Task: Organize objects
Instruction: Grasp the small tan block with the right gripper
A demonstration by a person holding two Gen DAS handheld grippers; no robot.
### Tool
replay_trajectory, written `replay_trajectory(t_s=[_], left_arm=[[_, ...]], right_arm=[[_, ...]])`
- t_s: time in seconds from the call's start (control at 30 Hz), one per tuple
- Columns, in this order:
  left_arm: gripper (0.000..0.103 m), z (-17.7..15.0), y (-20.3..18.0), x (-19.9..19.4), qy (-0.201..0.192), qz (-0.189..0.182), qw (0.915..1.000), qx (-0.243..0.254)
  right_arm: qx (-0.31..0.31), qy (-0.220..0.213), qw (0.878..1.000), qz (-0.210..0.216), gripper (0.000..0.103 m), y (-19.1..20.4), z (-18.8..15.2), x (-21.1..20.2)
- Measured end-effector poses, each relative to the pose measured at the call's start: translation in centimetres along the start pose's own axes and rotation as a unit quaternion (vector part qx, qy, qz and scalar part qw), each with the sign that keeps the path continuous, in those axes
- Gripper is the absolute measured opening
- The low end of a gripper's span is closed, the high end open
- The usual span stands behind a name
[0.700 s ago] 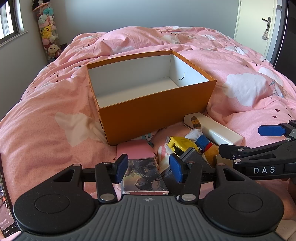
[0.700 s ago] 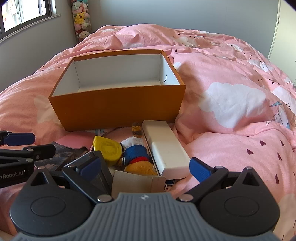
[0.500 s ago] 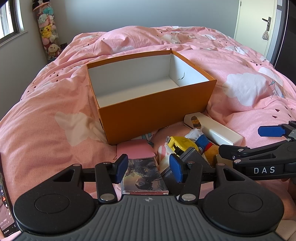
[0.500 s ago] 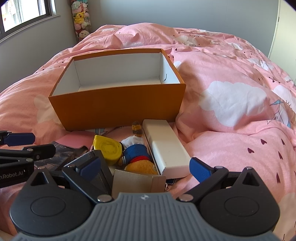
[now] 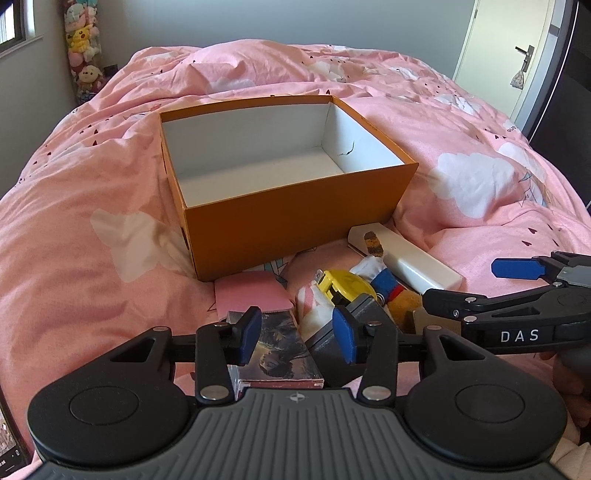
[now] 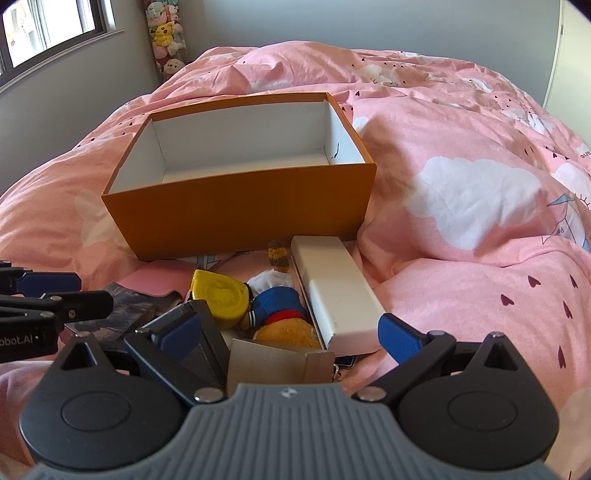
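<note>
At the bottom of each frame sits a ribbed grey housing flanked by two black round discs. The left black two-finger gripper (image 5: 297,334) and right black two-finger gripper (image 6: 290,336) carry blue rubber pads, silver screws and white "DAS" lettering.

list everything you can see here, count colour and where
box: 1, orange outside, white inside, open, on the bed
duvet: 1, pink with white clouds, covers the bed
white case: 1, in front of box, right
tape measure: 1, yellow, in front of box
plush toy: 1, blue, white, orange, beside case
pink card: 1, by box corner
picture book: 1, dark, between left fingers
plush stack: several, far corner
left gripper: open
right gripper: open
</note>
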State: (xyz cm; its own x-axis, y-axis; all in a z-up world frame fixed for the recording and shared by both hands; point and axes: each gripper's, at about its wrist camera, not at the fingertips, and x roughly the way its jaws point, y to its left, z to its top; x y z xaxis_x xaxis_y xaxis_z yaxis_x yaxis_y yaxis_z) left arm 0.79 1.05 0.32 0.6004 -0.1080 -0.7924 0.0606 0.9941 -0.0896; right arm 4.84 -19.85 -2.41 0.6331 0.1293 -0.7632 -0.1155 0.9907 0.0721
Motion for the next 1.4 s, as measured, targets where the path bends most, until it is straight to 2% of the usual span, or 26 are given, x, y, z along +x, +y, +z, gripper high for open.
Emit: replay_trajectory(t_s=[0.07, 0.13, 0.2, 0.23, 0.37, 0.5, 0.63, 0.77, 0.97, 1.1, 1.2, 1.4], left_arm=[[0.048, 0.6, 0.4, -0.1, 0.000, -0.011, 0.9999, -0.009], [0.043, 1.3, 0.5, -0.1, 0.001, -0.025, 0.9996, -0.013], [0.038, 1.9, 0.3, -0.1, 0.002, -0.044, 0.9990, -0.009], [0.038, 2.1, 0.0, 0.0, 0.004, -0.057, 0.9984, -0.004], [0.035, 2.6, -1.5, 0.9, 0.033, -0.107, 0.9934, 0.021], [0.033, 2.6, -3.6, 2.1, 0.061, -0.145, 0.9861, 0.053], [0.032, 2.4, -5.2, 3.4, 0.087, -0.148, 0.9822, 0.075], [0.031, 2.2, -5.4, 4.1, 0.110, -0.143, 0.9803, 0.081], [0.032, 2.4, -5.3, 4.5, 0.120, -0.135, 0.9803, 0.080], [0.032, 2.5, -5.4, 4.8, 0.124, -0.130, 0.9805, 0.079], [0.032, 2.7, -5.5, 4.9, 0.128, -0.126, 0.9803, 0.081], [0.032, 3.7, -5.8, 5.0, 0.120, -0.129, 0.9810, 0.080]], right_arm=[[-0.001, 0.003, 1.000, 0.006, 0.096, -0.5, 0.4, 0.0], [0.000, 0.009, 1.000, 0.009, 0.088, -1.2, 1.0, 0.1], [-0.002, 0.018, 1.000, 0.008, 0.074, -2.0, 1.6, 0.2], [-0.002, 0.022, 1.000, 0.007, 0.072, -2.4, 1.8, 0.2], [0.002, 0.042, 0.999, 0.013, 0.057, -3.9, 2.3, 0.2], [0.045, 0.086, 0.993, 0.072, 0.055, -5.3, 1.8, 0.3], [0.079, 0.113, 0.983, 0.118, 0.057, -5.8, 0.8, 0.4], [0.076, 0.134, 0.981, 0.115, 0.058, -5.7, -0.1, 2.0], [0.078, 0.151, 0.974, 0.152, 0.067, -6.1, -0.3, 4.1], [0.071, 0.160, 0.969, 0.174, 0.068, -6.0, -0.4, 5.3], [0.075, 0.162, 0.966, 0.187, 0.061, -6.0, -0.4, 5.3], [0.049, 0.127, 0.976, 0.169, 0.052, -6.0, 0.3, 2.7]])
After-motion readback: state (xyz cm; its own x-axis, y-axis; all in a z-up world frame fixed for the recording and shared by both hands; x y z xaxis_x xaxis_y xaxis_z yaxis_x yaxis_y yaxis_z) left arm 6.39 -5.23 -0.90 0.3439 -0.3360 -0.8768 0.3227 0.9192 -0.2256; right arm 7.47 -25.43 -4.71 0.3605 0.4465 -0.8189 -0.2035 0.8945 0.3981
